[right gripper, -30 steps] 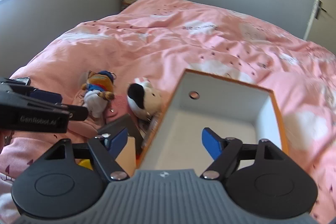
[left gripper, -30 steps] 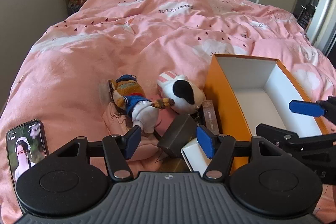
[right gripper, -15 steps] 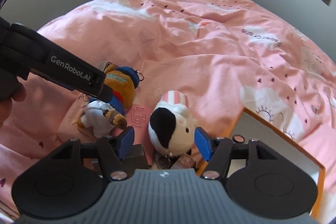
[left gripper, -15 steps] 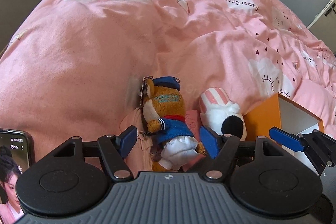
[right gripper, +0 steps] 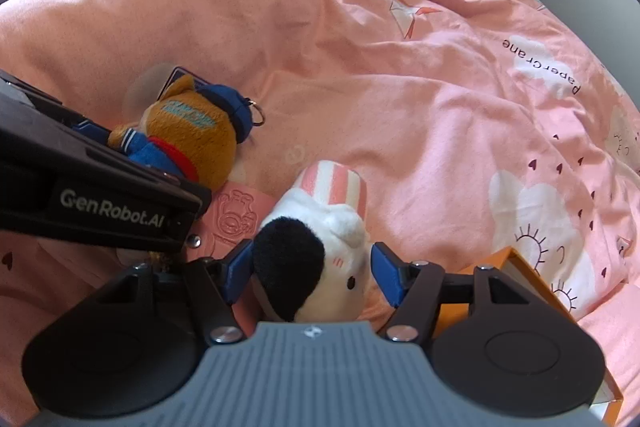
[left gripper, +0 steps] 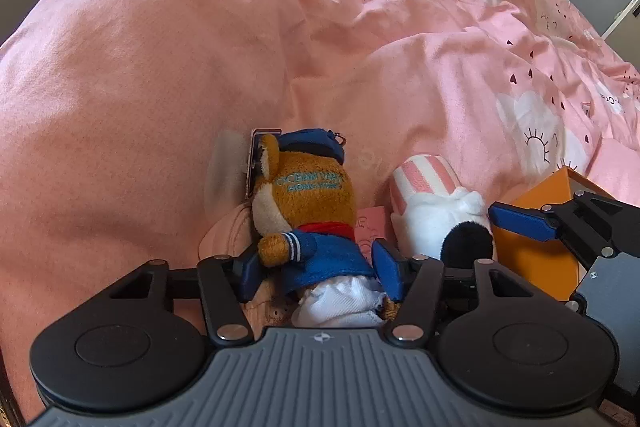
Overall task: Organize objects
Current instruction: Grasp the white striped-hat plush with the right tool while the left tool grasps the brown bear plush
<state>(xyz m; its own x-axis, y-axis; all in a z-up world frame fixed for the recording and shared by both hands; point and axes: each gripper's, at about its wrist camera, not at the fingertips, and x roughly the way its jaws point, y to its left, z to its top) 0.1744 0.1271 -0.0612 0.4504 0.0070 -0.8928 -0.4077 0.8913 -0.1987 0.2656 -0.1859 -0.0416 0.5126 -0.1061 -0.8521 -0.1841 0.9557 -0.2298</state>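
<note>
Left gripper closing astride brown plush bear in blue sailor suit, its long axis running away between the jaws. Right gripper, jaws apart, straddles white-and-black plush toy.

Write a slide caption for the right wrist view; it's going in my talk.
Right gripper straddling a black-and-white plush on the pink duvet.

Beyond the brown plush bear in a blue sailor suit, the rumpled pink printed duvet lies open and unobstructed. Just beside the bear crowd a white plush with a black ear and striped pink hat and, past it, an orange cardboard box. A flat pink embossed card fills the gap between the two toys.
</note>
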